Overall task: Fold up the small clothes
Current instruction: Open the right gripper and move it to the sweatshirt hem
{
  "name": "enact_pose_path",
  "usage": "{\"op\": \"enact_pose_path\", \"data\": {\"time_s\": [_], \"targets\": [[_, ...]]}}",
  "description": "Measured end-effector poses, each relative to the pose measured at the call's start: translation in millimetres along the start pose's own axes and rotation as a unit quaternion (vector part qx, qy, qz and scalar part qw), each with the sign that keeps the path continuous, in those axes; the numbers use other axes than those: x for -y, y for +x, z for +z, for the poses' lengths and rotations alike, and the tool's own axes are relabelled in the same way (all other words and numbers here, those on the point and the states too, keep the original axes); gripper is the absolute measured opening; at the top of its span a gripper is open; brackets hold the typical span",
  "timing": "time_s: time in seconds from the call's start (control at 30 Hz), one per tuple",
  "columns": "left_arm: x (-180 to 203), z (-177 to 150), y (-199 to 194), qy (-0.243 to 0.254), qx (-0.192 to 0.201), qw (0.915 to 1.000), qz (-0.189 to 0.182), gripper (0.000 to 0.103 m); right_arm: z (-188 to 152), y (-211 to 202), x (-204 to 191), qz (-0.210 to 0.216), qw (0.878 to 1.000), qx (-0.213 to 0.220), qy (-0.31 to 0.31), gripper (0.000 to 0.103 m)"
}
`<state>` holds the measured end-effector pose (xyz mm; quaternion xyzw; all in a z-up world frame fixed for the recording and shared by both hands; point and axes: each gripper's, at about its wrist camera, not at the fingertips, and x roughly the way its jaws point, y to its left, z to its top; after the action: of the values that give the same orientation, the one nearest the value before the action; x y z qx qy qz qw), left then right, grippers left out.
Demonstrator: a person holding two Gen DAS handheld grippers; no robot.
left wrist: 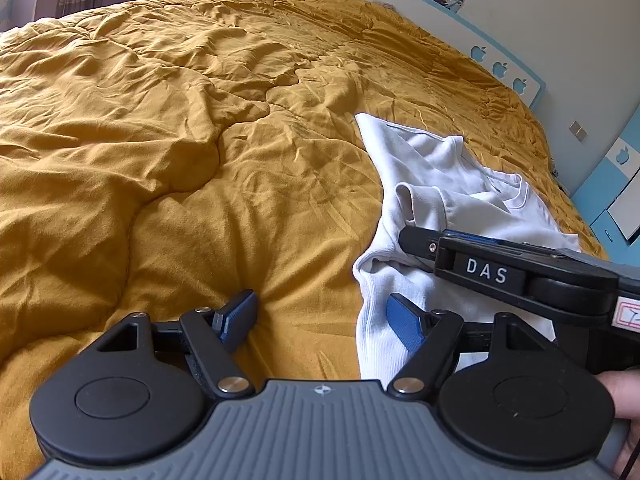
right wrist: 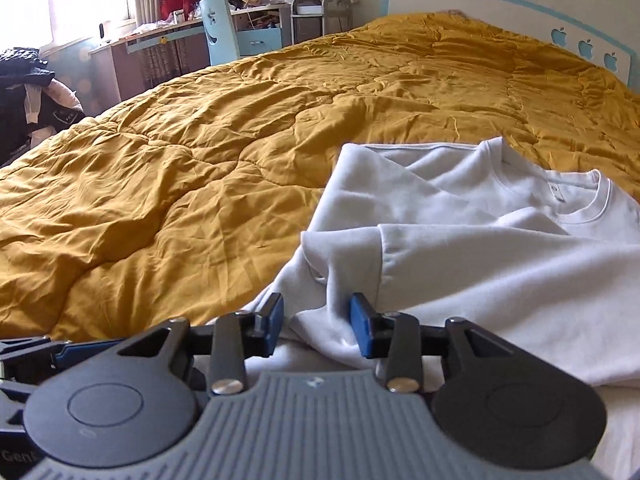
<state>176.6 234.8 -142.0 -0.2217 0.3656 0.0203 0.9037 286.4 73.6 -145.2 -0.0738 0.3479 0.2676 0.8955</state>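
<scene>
A white sweatshirt [left wrist: 436,184] lies partly folded on the mustard quilt [left wrist: 180,140], its sleeves laid across the body and the collar at the far right. My left gripper [left wrist: 320,316] is open and empty at the garment's left hem edge, its right pad over the ribbed hem. My right gripper [right wrist: 316,326] is open, its jaws either side of a raised fold of the sweatshirt [right wrist: 480,240] without closing on it. In the left wrist view the right gripper [left wrist: 404,236] reaches in from the right over the cloth.
The quilt [right wrist: 200,140] covers the whole bed. A white and blue headboard [right wrist: 500,12] stands at the far right. A desk and blue chair [right wrist: 218,28] stand beyond the bed. Dark clothes [right wrist: 28,92] are piled at the left.
</scene>
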Motion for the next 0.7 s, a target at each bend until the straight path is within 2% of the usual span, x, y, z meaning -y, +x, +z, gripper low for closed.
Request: {"op": "enact_pose_path", "data": {"time_s": [0.13, 0.17, 0.23, 0.3, 0.43, 0.53, 0.6, 0.7], "targets": [[-2, 0, 0, -0.002, 0.002, 1.0, -0.007, 0.088, 1, -32, 1, 0.084, 0.996, 0.02, 0.026, 0.035], [-1, -2, 1, 0.003, 0.003, 1.0, -0.007, 0.089, -1, -45, 0, 0.075, 0.996, 0.032, 0.021, 0.035], [3, -5, 1, 0.018, 0.007, 0.9998, -0.001, 0.09, -6, -73, 1, 0.022, 0.998, 0.062, 0.0, 0.035], [7, -7, 2, 0.03, 0.01, 0.9995, 0.009, 0.09, -15, -103, 14, -0.004, 0.997, 0.079, 0.007, 0.036], [8, -9, 4, 0.029, 0.014, 0.9993, 0.017, 0.09, -45, -166, 56, -0.047, 0.992, 0.096, 0.069, 0.04], [9, -10, 4, 0.032, 0.016, 0.9991, 0.021, 0.09, -78, -212, 91, -0.074, 0.979, 0.127, 0.139, 0.047], [11, -11, 3, 0.037, 0.017, 0.9988, 0.027, 0.09, -96, -232, 115, -0.076, 0.971, 0.133, 0.182, 0.048], [17, -15, -1, 0.051, 0.021, 0.9975, 0.045, 0.09, -111, -257, 138, -0.108, 0.962, 0.133, 0.212, 0.048]]}}
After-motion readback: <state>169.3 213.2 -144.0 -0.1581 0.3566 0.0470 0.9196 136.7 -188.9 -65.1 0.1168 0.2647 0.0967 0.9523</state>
